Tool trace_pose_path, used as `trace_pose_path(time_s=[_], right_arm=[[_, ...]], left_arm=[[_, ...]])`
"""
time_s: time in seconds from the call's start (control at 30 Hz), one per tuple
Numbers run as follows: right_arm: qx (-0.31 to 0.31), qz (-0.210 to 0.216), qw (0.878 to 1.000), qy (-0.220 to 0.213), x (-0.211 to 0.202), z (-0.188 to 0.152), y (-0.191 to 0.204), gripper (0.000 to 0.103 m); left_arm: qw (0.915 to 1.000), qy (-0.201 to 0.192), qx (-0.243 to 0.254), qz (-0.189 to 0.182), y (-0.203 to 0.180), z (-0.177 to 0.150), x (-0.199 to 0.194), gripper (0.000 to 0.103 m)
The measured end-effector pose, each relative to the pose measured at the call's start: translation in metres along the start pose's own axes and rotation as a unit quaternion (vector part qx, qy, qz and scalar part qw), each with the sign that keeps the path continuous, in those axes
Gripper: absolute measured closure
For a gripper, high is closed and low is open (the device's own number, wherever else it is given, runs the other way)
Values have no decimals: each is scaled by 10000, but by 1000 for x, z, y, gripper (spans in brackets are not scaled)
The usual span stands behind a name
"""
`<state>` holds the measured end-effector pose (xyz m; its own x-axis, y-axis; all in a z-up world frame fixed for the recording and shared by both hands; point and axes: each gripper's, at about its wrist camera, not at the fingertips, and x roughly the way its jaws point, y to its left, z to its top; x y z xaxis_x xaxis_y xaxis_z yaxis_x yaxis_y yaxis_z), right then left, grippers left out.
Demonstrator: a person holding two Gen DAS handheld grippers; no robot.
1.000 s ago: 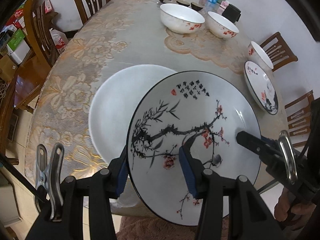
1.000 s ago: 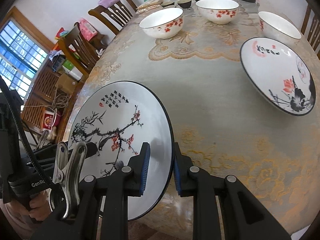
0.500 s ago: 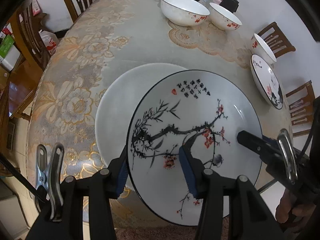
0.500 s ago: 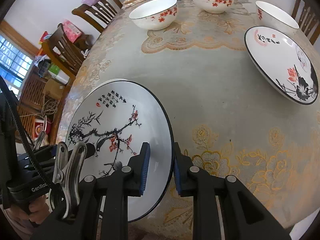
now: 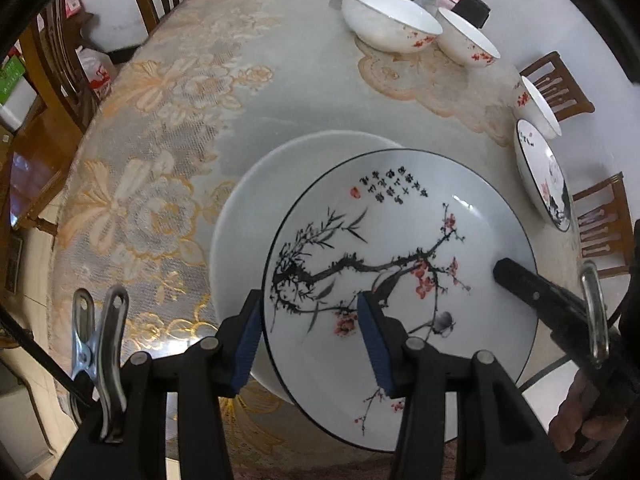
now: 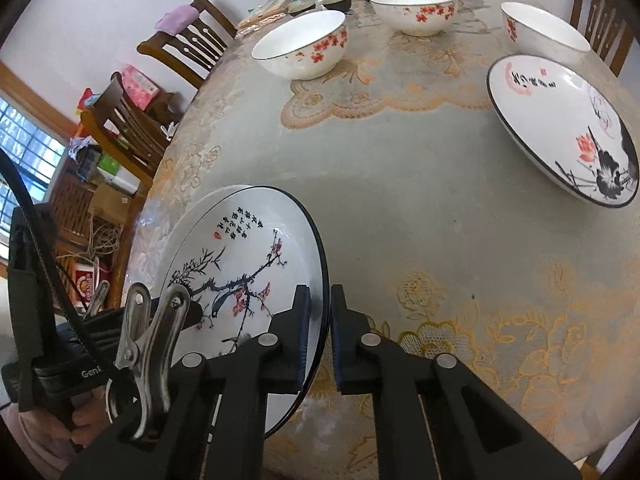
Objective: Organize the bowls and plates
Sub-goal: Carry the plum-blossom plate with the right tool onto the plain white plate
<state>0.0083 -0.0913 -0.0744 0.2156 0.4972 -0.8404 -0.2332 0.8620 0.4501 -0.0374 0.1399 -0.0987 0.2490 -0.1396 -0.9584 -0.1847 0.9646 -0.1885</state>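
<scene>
A black-rimmed plate painted with a plum branch [image 5: 404,248] hangs over a plain white plate [image 5: 256,208] at the table's near edge. My left gripper [image 5: 310,344] is shut on the plum plate's near rim. My right gripper [image 6: 320,336] is shut on its right rim; the plum plate [image 6: 240,264] hides most of the white plate in the right wrist view. The right gripper's finger [image 5: 520,276] shows at the plate's right in the left wrist view.
A second painted plate [image 6: 560,128] lies at the table's right. Three white bowls with red flowers stand further back: one large [image 6: 304,44], one behind [image 6: 416,8], one far right [image 6: 540,28]. Wooden chairs [image 6: 136,120] ring the lace-covered table [image 6: 400,160].
Both grippers have carried the plum plate left and forward, further over the white plate. Both grips are unchanged.
</scene>
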Motion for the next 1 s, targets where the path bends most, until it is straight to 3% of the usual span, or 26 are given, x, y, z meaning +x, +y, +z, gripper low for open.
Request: trace_pose_path(time_s=[0.33, 0.47, 1.0], right_arm=[[61, -25, 9998, 171, 11, 1, 5, 91], [21, -66, 10000, 12, 4, 3, 7, 91], [-205, -42, 9997, 142, 15, 5, 13, 94]], left_arm=[[9989, -360, 188, 247, 1, 3, -14, 53], [9974, -500, 271, 440, 2, 2, -19, 53], [9970, -536, 386, 412, 2, 2, -23, 53]])
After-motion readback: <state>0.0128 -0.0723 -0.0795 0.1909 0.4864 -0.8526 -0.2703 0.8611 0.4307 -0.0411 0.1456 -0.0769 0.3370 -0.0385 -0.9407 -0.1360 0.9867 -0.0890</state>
